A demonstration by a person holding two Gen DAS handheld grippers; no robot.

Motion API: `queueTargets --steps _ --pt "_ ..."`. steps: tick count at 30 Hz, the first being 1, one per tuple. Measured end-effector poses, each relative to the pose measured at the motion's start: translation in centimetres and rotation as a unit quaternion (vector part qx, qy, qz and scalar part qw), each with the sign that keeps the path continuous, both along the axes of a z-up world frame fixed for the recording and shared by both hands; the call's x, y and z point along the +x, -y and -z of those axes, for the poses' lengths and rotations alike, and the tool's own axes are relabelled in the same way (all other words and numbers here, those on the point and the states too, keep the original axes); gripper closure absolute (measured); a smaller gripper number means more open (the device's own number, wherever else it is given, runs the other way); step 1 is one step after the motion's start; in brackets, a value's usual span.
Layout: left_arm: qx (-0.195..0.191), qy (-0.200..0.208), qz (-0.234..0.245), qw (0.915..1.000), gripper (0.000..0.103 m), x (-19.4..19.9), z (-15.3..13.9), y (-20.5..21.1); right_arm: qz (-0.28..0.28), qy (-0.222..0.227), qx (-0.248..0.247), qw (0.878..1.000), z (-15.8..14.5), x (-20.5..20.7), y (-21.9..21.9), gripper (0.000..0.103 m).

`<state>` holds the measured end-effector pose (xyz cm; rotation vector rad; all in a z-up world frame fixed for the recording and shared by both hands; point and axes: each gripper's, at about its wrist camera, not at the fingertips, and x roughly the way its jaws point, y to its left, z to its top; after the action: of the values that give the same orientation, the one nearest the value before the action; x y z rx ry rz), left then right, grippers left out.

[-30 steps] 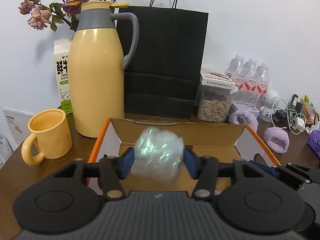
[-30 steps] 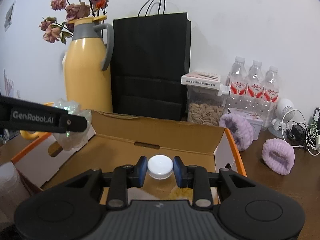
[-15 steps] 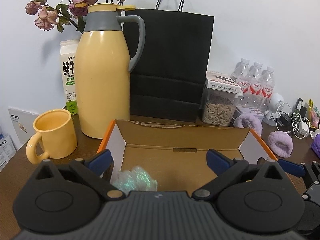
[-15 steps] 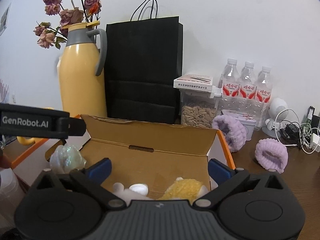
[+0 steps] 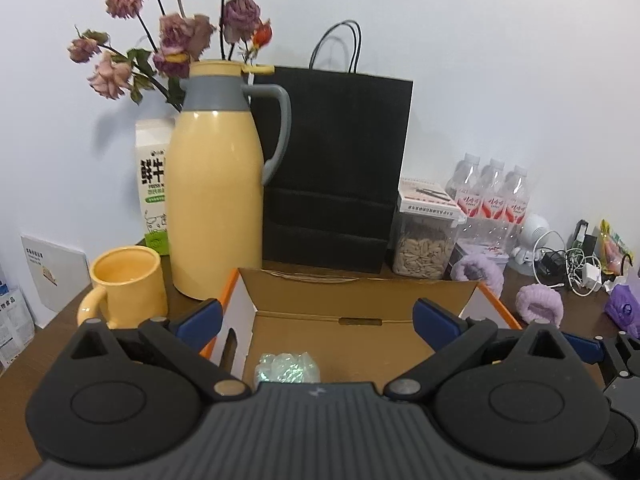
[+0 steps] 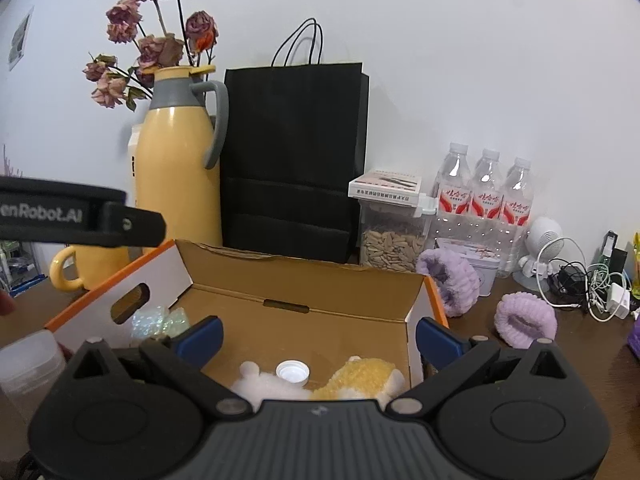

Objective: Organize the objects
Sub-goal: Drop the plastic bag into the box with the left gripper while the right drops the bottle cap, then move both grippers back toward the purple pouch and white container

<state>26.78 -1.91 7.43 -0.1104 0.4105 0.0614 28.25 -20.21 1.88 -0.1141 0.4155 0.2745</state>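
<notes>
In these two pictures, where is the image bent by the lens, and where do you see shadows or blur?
Left wrist view: the black paper bag leans and its edges bow, the corners go dark, and the flowers throw a soft shadow on the wall. Right wrist view: the same curving, and the plastic cup at the left edge is blurred.

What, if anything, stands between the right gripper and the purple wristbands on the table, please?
The cardboard box's right wall lies beside the open right gripper, which hangs over the box. The two purple wristbands sit on the bare table just right of it. Lifting over that wall, nothing else visible blocks the way.
</notes>
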Motion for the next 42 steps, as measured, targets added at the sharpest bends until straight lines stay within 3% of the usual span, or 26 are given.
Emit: queueTargets --steps 8,17,34,42 --pt "-0.004 0.012 -0.013 0.9998 0.0 -5.7 -0.1 -2.0 -0.003 0.018 -0.001 1.0 -1.0 -4.2 1.2 0.0" --pt "0.001 -0.015 -0.049 0.9987 0.0 -11.2 1.5 -5.3 -0.014 0.006 -0.001 1.0 -0.2 -9.9 2.2 0.0" --pt "0.009 -0.058 -0.048 0.9971 0.0 -17.6 4.8 -6.5 -0.029 -0.034 0.013 0.999 2.3 -17.7 3.4 0.0" --pt "0.006 -0.069 -0.038 0.9969 0.0 -18.9 5.7 -6.4 -0.08 -0.07 -0.004 0.994 4.3 -19.0 1.6 0.0"
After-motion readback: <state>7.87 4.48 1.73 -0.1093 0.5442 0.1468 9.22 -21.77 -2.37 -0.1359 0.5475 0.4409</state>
